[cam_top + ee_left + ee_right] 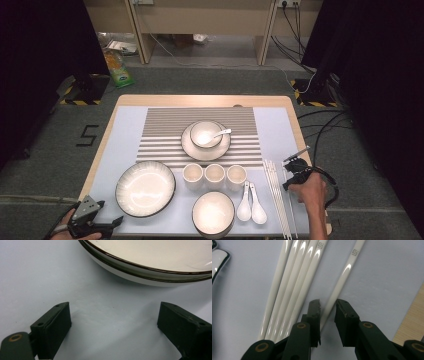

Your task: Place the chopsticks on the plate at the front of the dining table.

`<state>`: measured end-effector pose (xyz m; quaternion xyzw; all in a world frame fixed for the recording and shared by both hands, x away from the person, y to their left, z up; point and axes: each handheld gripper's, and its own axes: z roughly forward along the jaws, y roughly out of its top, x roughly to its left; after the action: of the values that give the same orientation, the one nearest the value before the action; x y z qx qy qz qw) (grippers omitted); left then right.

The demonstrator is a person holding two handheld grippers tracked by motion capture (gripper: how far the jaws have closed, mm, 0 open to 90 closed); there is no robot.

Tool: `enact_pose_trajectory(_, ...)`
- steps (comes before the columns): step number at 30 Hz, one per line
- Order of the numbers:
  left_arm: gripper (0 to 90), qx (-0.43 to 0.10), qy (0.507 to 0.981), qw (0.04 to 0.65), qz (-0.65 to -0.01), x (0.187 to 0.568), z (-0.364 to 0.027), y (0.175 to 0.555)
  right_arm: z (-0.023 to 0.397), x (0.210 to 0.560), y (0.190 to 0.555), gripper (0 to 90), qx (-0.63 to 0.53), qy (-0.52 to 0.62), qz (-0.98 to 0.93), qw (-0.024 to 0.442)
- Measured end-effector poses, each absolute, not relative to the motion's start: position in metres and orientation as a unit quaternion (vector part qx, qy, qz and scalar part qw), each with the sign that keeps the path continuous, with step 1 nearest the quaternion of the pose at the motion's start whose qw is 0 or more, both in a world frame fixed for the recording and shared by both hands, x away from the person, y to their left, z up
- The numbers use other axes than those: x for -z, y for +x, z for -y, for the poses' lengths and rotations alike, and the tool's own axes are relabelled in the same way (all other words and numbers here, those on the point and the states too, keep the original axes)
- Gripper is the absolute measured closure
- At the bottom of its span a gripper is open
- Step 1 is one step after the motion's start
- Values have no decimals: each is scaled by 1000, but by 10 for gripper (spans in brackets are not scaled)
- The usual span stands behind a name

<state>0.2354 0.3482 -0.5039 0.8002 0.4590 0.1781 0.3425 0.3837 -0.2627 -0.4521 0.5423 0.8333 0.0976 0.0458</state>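
Observation:
Several white chopsticks (pixel 276 197) lie side by side on the pale mat at the right. One chopstick (pixel 342 275) lies apart from the bundle (pixel 294 282). My right gripper (pixel 328 307) has its jaws shut on the lower end of this single chopstick, which crosses slantwise between the pads. In the high view the right gripper (pixel 288 175) sits at the far end of the chopsticks, near the table's right edge. My left gripper (pixel 113 315) stands open just above the mat with nothing between its jaws, facing the rim of the large dark-rimmed plate (pixel 150 272). It sits at the front left corner (pixel 111 214).
On the mat stand a large plate (pixel 145 188), a dark-rimmed bowl (pixel 213 212), three cups (pixel 215 175) and two white spoons (pixel 250 202). Farther back, a bowl with a spoon sits on a plate (pixel 189 145) on the striped mat. The wooden table edge (pixel 412 322) runs close to the right.

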Motion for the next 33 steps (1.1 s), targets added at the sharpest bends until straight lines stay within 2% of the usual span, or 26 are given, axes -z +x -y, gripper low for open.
enact_pose_trajectory(10, 105, -177, 801, 343, -458, 504, -348, 236, 261, 451, 389, 744, -81, 534, -841, 35)
enact_pose_trajectory(17, 105, -177, 801, 342, -458, 504, -349, 235, 268, 451, 392, 812, -88, 535, -840, 21)
enact_pose_trajectory(28, 105, -177, 801, 342, -458, 504, -349, 235, 254, 450, 396, 824, -40, 533, -844, 38)
enact_pose_trajectory(33, 104, -177, 802, 341, -458, 504, -349, 235, 251, 450, 401, 828, -24, 534, -845, 31)
